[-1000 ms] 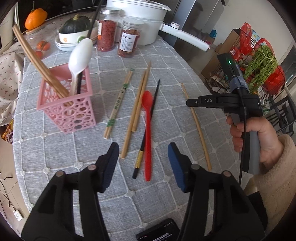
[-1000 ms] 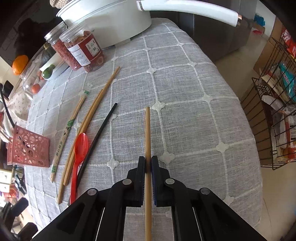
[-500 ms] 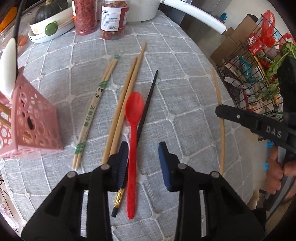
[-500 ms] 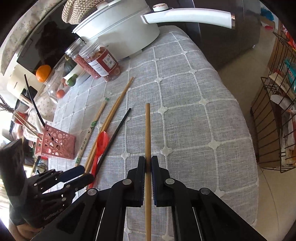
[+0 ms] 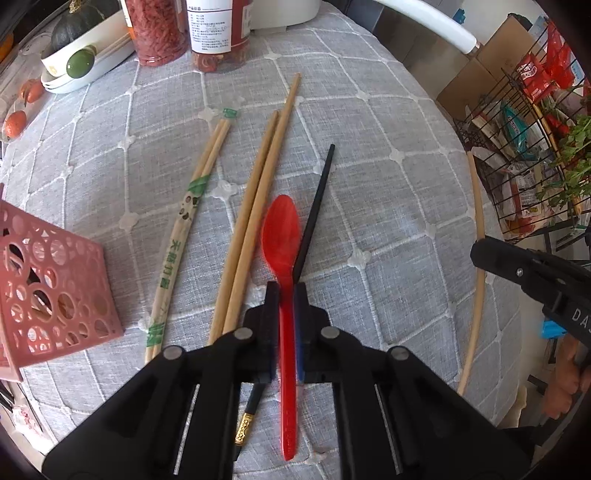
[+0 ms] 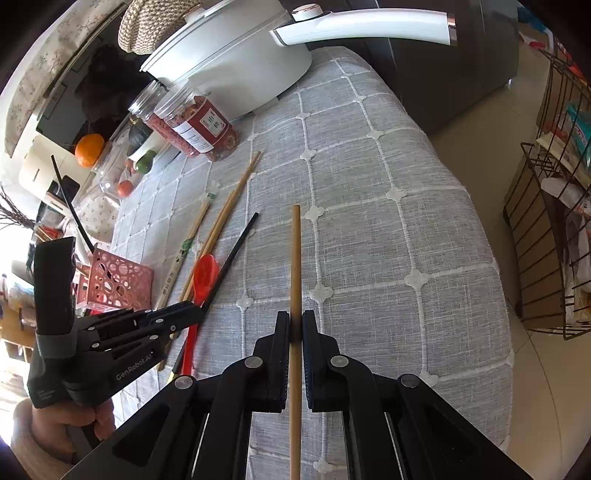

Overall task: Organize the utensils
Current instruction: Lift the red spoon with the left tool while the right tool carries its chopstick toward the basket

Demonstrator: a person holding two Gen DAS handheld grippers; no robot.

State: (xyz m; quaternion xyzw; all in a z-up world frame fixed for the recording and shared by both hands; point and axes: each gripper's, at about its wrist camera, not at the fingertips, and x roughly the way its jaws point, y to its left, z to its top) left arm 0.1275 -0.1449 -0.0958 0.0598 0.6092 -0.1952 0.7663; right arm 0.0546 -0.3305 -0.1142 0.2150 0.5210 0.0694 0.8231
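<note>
On the desk: red spoon is lying lengthwise, bowl pointing away.
Left hand-held gripper: is clenching the spoon's handle.
Right hand-held gripper: is gripping a bamboo chopstick, its tip pointing forward.

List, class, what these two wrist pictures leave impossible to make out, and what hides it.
- Red spoon: in the left wrist view the left claw covers part of its handle.
- Pink basket: cut by the left edge; contents unseen.
- Jar label: print too small.
- Bamboo chopstick: near end runs off the bottom edge behind the right claw.
</note>
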